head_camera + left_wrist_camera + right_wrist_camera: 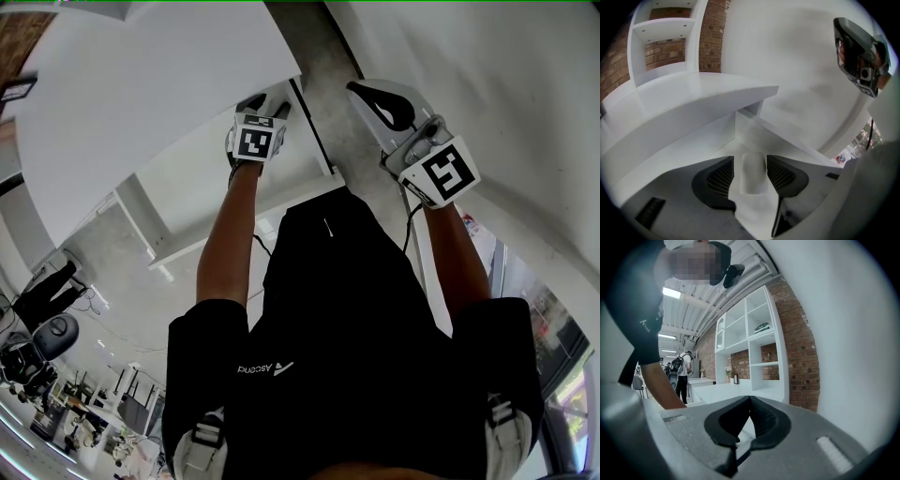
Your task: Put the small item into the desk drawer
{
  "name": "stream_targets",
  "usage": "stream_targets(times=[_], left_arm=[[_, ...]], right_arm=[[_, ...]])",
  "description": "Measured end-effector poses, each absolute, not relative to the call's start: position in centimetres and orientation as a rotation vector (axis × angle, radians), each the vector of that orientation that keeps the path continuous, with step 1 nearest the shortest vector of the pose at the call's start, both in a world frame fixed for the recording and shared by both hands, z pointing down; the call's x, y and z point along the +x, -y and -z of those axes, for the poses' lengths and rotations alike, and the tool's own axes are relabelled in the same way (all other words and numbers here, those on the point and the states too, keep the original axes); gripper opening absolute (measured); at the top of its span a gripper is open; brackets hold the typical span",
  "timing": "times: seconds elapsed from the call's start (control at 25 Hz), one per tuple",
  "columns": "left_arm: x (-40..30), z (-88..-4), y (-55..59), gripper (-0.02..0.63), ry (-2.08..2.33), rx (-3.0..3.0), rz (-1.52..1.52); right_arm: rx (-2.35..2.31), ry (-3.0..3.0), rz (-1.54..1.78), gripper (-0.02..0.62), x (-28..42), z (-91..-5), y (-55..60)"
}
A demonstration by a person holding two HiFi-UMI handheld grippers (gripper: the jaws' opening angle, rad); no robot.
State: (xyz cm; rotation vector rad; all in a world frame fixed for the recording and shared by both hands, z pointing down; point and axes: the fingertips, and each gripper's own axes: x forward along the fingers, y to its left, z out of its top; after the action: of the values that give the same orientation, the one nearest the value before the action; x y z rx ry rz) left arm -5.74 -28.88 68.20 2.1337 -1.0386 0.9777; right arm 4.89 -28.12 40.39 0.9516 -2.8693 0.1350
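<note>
A small pale, rounded item (753, 177) lies on a white surface between the two dark pads of my left gripper (751, 161). The pads stand apart from it, with a gap on the left side, so this gripper is open. It reaches under the white desk top (693, 101) into the white drawer (754, 133); in the head view my left gripper (265, 105) sits at the desk's edge (141, 84). My right gripper (377, 99) hangs to the right near the wall, also seen as the right gripper (859, 50) from the left. Its jaws (750, 403) are shut and hold nothing.
A white shelf unit (754, 343) stands against a brick wall (799, 357) behind the desk. A plain white wall (801, 56) runs along the right. A person with a backpack (682, 371) stands farther off, and an office chair (52, 333) is at the left.
</note>
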Motion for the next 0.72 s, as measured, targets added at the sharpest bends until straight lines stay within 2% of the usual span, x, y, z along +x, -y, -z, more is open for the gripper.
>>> stream_targets(times=[0.4, 0.72], left_arm=[[-5.7, -65.1, 28.5, 0.216, 1.060, 2.180, -0.915], [-5.0, -58.8, 27.5, 0.215, 1.053, 2.302, -0.752]], right_arm=[[0.926, 2.891, -0.146, 0.000, 3.7, -39.9, 27.8], [0.890, 2.939, -0.089, 0.000, 2.1, -38.4, 27.3]])
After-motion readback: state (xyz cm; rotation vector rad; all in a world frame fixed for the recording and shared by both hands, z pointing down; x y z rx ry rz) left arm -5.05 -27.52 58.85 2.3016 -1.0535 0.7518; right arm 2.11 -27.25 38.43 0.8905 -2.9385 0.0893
